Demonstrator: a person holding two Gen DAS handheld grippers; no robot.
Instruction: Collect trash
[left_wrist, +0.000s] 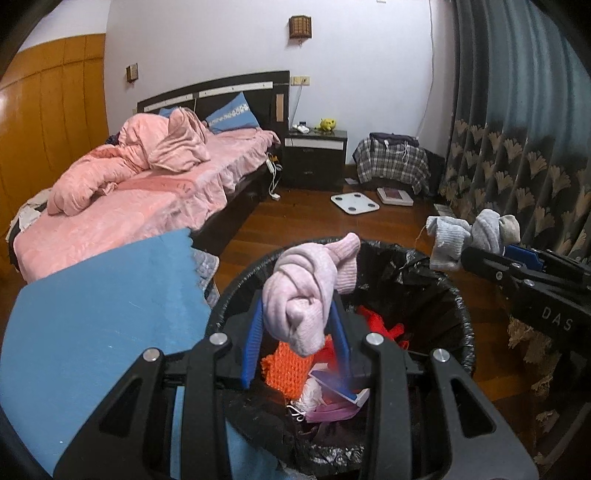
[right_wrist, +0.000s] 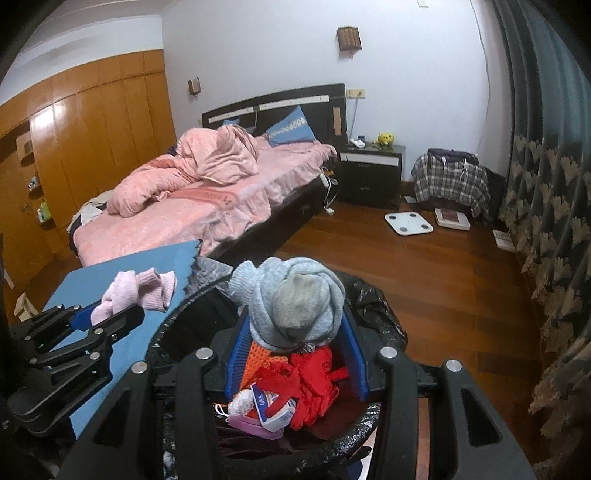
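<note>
My left gripper (left_wrist: 295, 317) is shut on a knotted pink sock bundle (left_wrist: 306, 291), held over the open mouth of a black-lined trash bin (left_wrist: 454, 295). My right gripper (right_wrist: 295, 332) is shut on a rolled grey sock bundle (right_wrist: 295, 299), also above the bin (right_wrist: 384, 314). Each wrist view shows the other gripper too: the grey socks (left_wrist: 469, 236) hang at the bin's right side, the pink socks (right_wrist: 140, 291) at its left. Inside the bin lie an orange knit piece (left_wrist: 288, 365), red fabric (right_wrist: 317, 384), a small carton (right_wrist: 277, 410) and a pink face mask (left_wrist: 328, 413).
A blue mat (left_wrist: 103, 314) lies left of the bin. Beyond stands a bed with pink bedding (left_wrist: 147, 184), a dark nightstand (left_wrist: 314, 158), a plaid-covered bag (left_wrist: 391, 162) and two scales (left_wrist: 354, 203) on the wooden floor. Patterned curtains (left_wrist: 517, 147) hang on the right.
</note>
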